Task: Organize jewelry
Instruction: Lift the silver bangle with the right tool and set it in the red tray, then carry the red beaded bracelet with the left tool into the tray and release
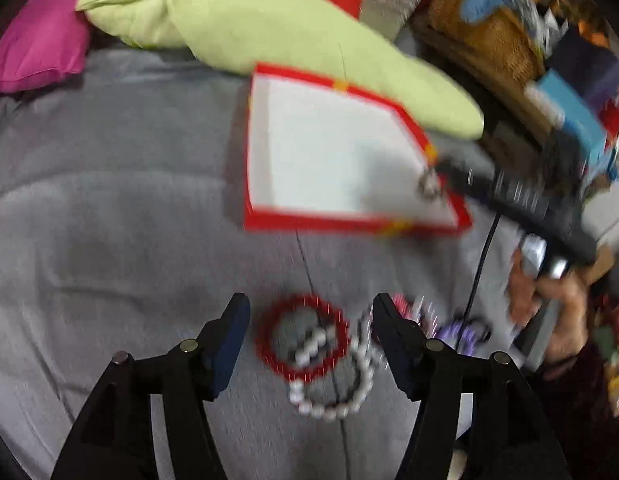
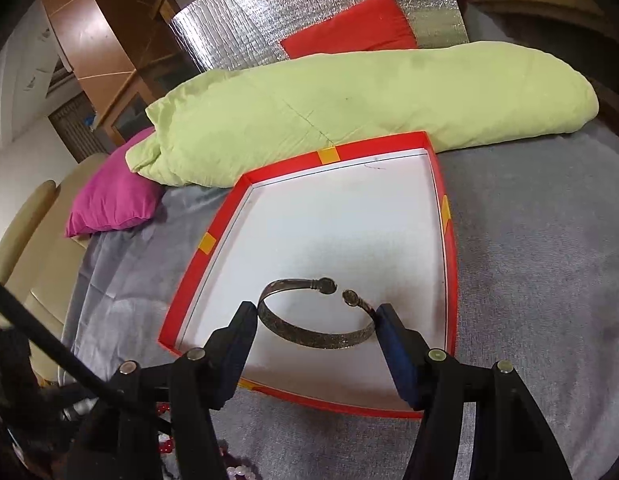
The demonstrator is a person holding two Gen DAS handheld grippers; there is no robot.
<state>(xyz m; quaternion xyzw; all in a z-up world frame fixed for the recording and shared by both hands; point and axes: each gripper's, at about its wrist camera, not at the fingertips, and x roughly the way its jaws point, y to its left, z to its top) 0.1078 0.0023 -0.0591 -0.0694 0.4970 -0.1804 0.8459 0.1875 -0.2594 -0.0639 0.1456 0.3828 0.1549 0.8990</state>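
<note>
A shallow red box (image 1: 349,226) with a white floor lies on the grey bedspread; it also shows in the right wrist view (image 2: 213,236). My right gripper (image 2: 315,312) is open over the box's near part. A silver cuff bangle (image 2: 309,334) lies between its fingers; whether they touch it I cannot tell. From the left wrist view the right gripper (image 1: 431,182) reaches over the box's right corner with the bangle. My left gripper (image 1: 309,304) is open above a red bead bracelet (image 1: 265,340), a white pearl bracelet (image 1: 333,408) and a purple bracelet (image 1: 449,332).
A long pale green pillow (image 2: 369,100) lies behind the box, with a magenta cushion (image 2: 113,196) at left and a red cushion (image 2: 353,28) against silver foil. A wicker basket (image 1: 485,40) and clutter stand at right. A black cable (image 1: 481,264) crosses the bedspread.
</note>
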